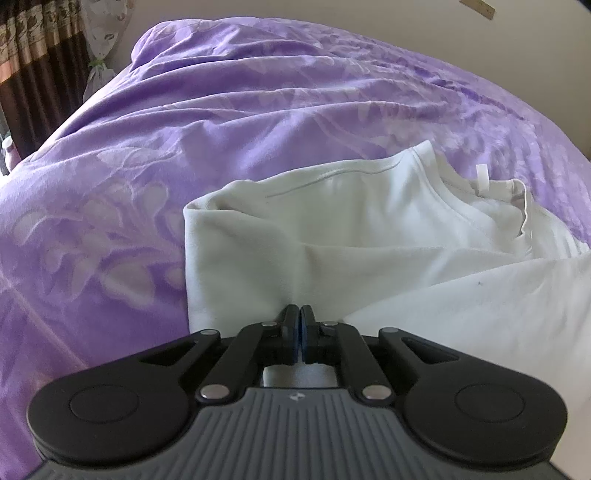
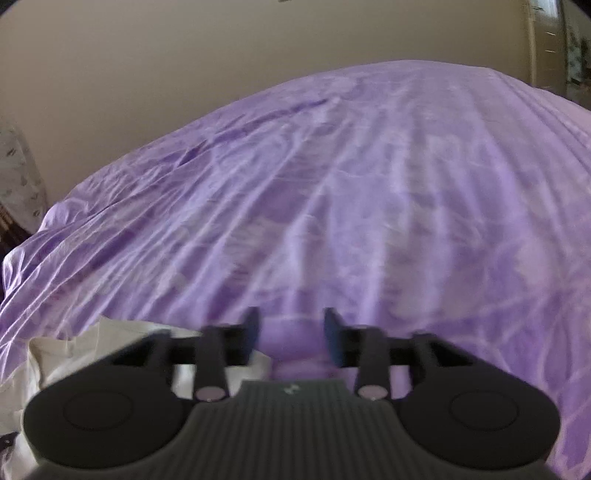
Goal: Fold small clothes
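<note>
A: Is there any word or number to read here?

B: No, nothing legible. On the grey body of the left gripper there is a small white emblem, only a sign, without letters.

A: And on the right gripper?

B: The same emblem, blurred.

A: The white shirt has a tag at its collar.

B: Yes, a white strip, but I can make out no print on it.

A: And the yellowish strip at the top, on the wall?

B: It looks like a ruler; its marks are too small to read.
</note>
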### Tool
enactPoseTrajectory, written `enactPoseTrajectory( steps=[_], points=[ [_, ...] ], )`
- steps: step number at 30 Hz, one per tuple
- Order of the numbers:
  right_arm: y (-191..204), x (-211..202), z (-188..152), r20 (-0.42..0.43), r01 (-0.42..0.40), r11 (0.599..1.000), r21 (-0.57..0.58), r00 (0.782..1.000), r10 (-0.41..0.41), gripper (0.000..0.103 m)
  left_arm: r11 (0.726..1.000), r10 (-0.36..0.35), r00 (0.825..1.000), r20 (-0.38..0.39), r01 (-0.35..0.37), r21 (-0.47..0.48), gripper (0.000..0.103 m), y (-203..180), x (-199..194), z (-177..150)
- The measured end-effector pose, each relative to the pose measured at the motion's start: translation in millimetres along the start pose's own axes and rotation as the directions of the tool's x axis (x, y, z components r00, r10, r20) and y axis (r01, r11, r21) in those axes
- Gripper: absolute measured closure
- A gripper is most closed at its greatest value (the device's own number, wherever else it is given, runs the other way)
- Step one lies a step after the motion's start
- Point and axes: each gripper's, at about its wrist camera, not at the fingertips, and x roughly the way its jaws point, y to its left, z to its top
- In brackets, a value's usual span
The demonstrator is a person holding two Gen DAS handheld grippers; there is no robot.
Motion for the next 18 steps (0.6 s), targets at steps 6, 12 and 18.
enactPoseTrajectory(
  steps=[6, 12, 18],
  points=[
    [18.7, 33.1, 3.7, -0.128, 0.002, 0.999, 0.052, 0.992, 0.004, 0.068, 1.0, -0.015, 1.0, -0.008, 0.015, 0.0, 0.096, 2.8, 1.8, 0.2],
    [35.7, 58.8, -17.3, -0.186, 0.076, 0.991, -0.106, 0.978, -0.095, 0.103, 0.999, -0.028, 1.0, -0.003, 0.029, 0.038, 0.097, 3.4, 7.7, -3.9],
    [35.2, 61.3, -16.7, -0.08, 0.247, 0.948, -0.199, 0.96, -0.267, 0.103, 0.998, -0.005, 1.0, -0.013, 0.005, 0.065, 0.097, -0.9, 10.6, -3.9]
  ],
)
